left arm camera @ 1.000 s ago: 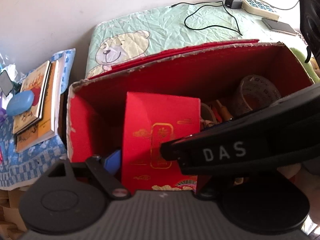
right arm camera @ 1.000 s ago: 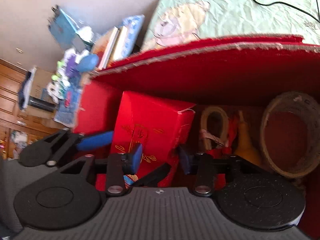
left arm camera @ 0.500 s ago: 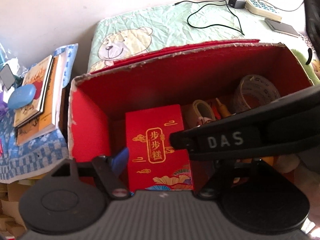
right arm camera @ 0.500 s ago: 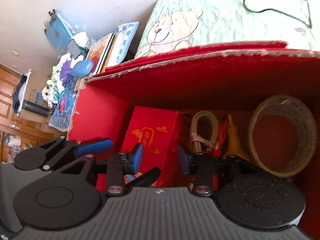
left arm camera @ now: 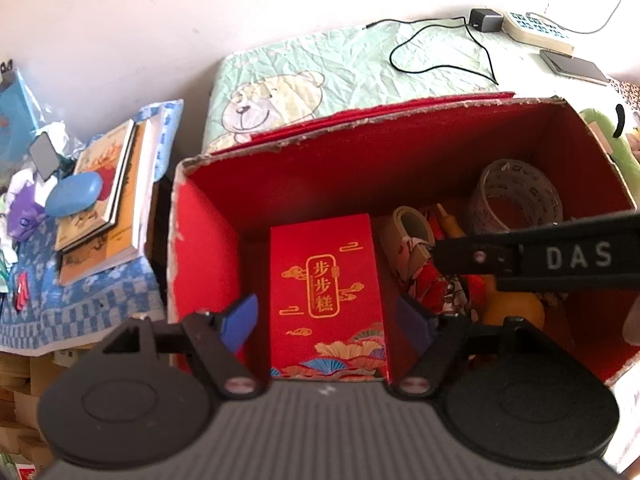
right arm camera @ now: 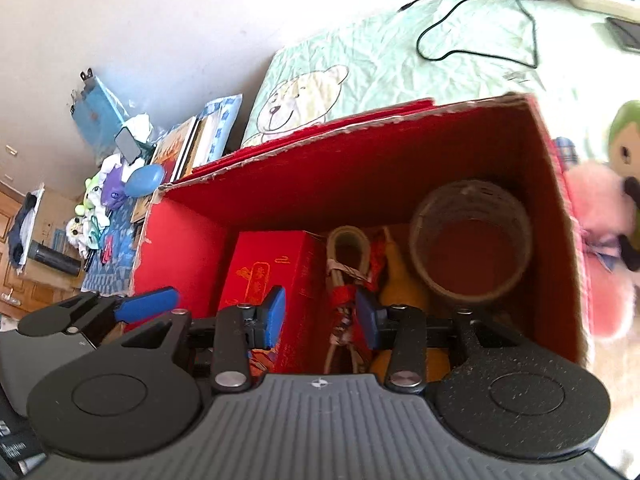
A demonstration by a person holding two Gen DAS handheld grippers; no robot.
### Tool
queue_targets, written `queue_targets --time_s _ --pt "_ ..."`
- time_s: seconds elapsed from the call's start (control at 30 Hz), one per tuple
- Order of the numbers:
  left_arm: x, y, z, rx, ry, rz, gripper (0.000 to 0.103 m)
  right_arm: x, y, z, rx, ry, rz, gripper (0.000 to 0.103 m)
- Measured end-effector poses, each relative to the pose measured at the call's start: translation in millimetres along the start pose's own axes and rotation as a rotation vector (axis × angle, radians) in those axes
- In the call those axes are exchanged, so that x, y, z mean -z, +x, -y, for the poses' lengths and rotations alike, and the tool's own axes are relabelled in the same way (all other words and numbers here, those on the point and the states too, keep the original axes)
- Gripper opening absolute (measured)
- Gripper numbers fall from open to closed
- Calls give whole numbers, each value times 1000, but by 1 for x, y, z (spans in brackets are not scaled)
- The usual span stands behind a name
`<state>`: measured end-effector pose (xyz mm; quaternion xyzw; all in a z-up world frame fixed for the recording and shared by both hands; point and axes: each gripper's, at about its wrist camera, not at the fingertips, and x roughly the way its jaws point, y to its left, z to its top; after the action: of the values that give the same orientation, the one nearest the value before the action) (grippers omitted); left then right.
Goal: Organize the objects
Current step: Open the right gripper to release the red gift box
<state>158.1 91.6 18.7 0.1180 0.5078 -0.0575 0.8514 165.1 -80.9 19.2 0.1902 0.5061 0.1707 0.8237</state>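
— Looking into the red cardboard box (left arm camera: 208, 264): what's inside?
— A red gift box (left arm camera: 326, 280) with gold lettering lies flat at its left end, tape rolls (left arm camera: 516, 196) to the right.
— And the grippers?
— The left gripper (left arm camera: 326, 320) hangs wide open astride the gift box, pads apart from it. The right gripper (right arm camera: 320, 316) is part open, empty.

Both the left gripper (left arm camera: 326, 322) and right gripper (right arm camera: 320, 318) point steeply downward, fingers apart and empty.
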Motion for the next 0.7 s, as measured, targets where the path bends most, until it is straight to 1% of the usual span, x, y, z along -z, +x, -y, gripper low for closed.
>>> queue_targets --time_s 0.17,0.3,0.47,0.7 --pt "4 -11 2 -22 -10 17 79 11 -19 -1 31 -2 51 43" --pt "10 -23 4 -27 -23 33 79 19 -33 -4 39 -3 82 43" --pt "18 -40 8 -30 -43 58 80 31 -51 -11 70 -38 119 43" --pt "32 -57 14 -31 -68 69 82 47 -64 -16 71 -65 133 43"
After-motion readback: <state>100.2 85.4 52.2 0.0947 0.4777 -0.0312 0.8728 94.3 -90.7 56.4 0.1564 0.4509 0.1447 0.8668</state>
